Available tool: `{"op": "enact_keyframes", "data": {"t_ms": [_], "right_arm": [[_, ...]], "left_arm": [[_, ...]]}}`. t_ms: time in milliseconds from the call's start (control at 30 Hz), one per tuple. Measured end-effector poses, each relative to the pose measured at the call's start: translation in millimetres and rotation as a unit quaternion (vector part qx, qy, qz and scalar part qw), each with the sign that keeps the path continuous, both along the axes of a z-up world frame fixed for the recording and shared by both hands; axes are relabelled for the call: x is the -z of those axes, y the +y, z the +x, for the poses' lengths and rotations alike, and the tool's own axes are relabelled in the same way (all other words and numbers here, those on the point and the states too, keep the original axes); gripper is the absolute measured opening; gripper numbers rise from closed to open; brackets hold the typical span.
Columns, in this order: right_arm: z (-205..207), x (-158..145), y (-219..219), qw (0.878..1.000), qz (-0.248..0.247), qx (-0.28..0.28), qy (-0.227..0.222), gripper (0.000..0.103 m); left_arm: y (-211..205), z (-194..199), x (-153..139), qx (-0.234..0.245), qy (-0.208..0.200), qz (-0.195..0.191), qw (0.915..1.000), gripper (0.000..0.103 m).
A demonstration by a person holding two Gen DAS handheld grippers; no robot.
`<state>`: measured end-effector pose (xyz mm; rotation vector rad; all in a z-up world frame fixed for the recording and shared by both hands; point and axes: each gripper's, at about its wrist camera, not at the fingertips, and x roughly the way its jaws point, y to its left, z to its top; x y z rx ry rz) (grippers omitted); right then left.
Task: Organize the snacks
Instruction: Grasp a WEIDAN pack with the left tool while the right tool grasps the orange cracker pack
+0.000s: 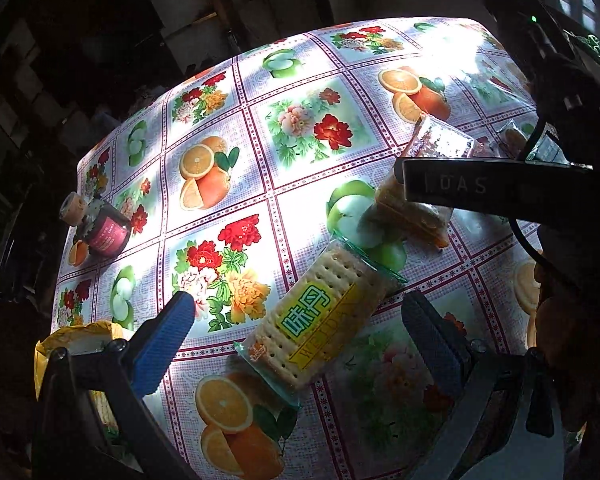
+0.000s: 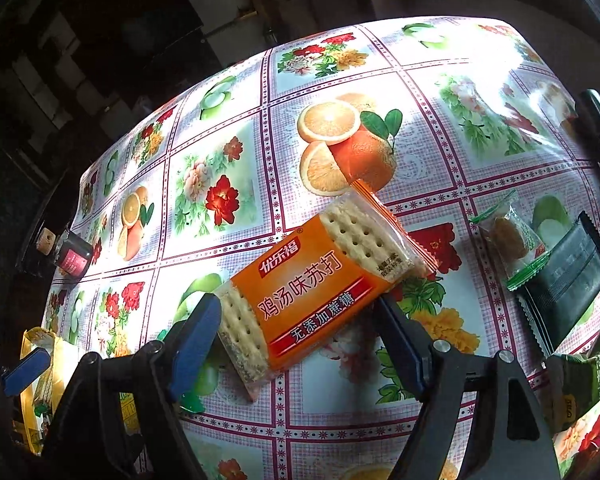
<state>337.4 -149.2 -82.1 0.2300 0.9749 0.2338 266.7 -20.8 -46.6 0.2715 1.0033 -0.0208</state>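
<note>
The desk (image 1: 260,92) wore a glossy plastic cloth, slick under the glare, printed in squares of oranges, green apples and peonies with a purple dotted grid between them.

Left hand-held gripper (image 1: 300,332): its two blue ribbed pads stood wide apart, nothing pinched. Between them lay a long flat cracker pack with yellow-green label (image 1: 320,316), clear crinkly film showing pale, dimpled rectangular biscuits, flat on the cloth and clear of both pads.

Right hand-held gripper (image 2: 298,340): jaws spread as well, its blue pads either side of the orange cracker pack (image 2: 320,284). That pack was a shiny orange sleeve with a red band, square perforated crackers visible through the clear ends. Whether the pads actually touched it could not be told; it looked to lie loose.

Off to the right sat a small round cake in clear wrap with green edges (image 2: 508,236), just beside a dark matte sachet with serrated edge (image 2: 568,280), and a green foil packet (image 2: 588,380) at the frame edge. At the far left corner stood a squat dark jar with cork stopper (image 1: 100,228). A yellow paper-like bag (image 1: 80,340) sat at the near left edge.
</note>
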Motion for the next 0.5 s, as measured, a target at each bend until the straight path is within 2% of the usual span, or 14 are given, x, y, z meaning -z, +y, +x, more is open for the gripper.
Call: {"op": "enact_keyframes", "data": {"t_ms": [67,267,300,333,400,467,500], "right_arm": [[6.2,0.4,11.4,0.999,-0.030,-0.014,-0.008,0.084],[13.5,1.2,33.7,0.991,-0.111,-0.069,-0.026,0.084],[11.6,2.6,37.4,0.988,-0.129,-0.082,-0.029,0.083],[9.1,5.1,40.3,0.984,-0.145,-0.096,-0.029,0.078],[1.7,3.1,39.9,0.981,-0.143,-0.123,-0.046,0.066],[-4.5,0.4,37.8,0.978,-0.151,-0.136,-0.048,0.054],[-7.9,-0.4,36.1,0.977,-0.153,-0.143,-0.048,0.053]], "left_arm": [[1.0,4.3,8.4,0.005,0.016,-0.012,0.9998,0.103],[6.5,12.7,33.9,-0.013,0.063,-0.026,0.9976,0.101],[8.6,11.4,33.3,-0.015,0.059,-0.037,0.9975,0.100],[9.7,10.8,33.7,-0.013,0.065,-0.048,0.9966,0.094],[11.5,9.9,32.5,-0.015,0.073,-0.070,0.9948,0.083],[11.6,8.0,30.8,-0.014,0.080,-0.091,0.9925,0.062],[10.3,6.1,29.7,-0.012,0.082,-0.097,0.9918,0.056]]}}
